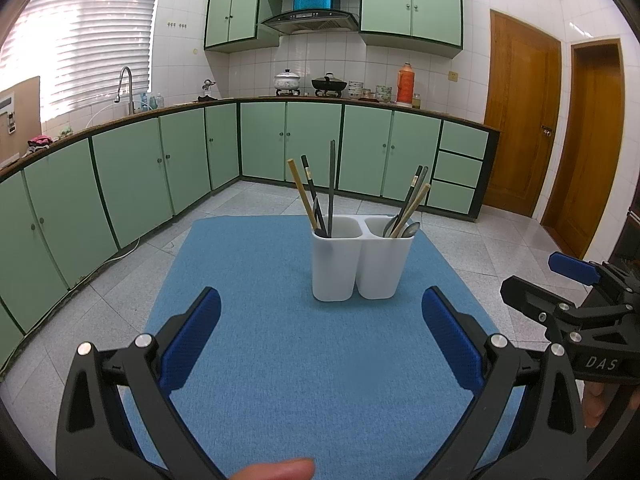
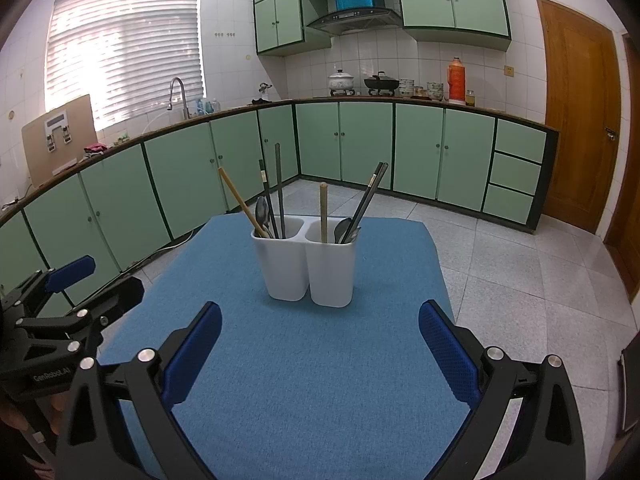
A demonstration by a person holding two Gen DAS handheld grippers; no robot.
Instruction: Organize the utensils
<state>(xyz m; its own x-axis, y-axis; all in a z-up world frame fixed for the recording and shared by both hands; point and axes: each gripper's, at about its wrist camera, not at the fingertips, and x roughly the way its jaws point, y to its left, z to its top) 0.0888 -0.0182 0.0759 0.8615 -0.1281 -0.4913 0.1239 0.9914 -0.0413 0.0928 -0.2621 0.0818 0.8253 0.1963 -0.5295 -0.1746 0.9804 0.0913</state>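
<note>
A white two-compartment utensil holder stands upright on a blue cloth-covered table. Its left compartment holds a wooden chopstick, dark chopsticks and a spoon. Its right compartment holds a wooden chopstick, dark chopsticks and spoons. My left gripper is open and empty, short of the holder. My right gripper is also open and empty, and shows in the left wrist view at the right edge.
Green kitchen cabinets line the far side and left under a counter with a sink tap, pots and an orange thermos. Wooden doors stand at right. A tiled floor surrounds the table. A fingertip shows at the bottom.
</note>
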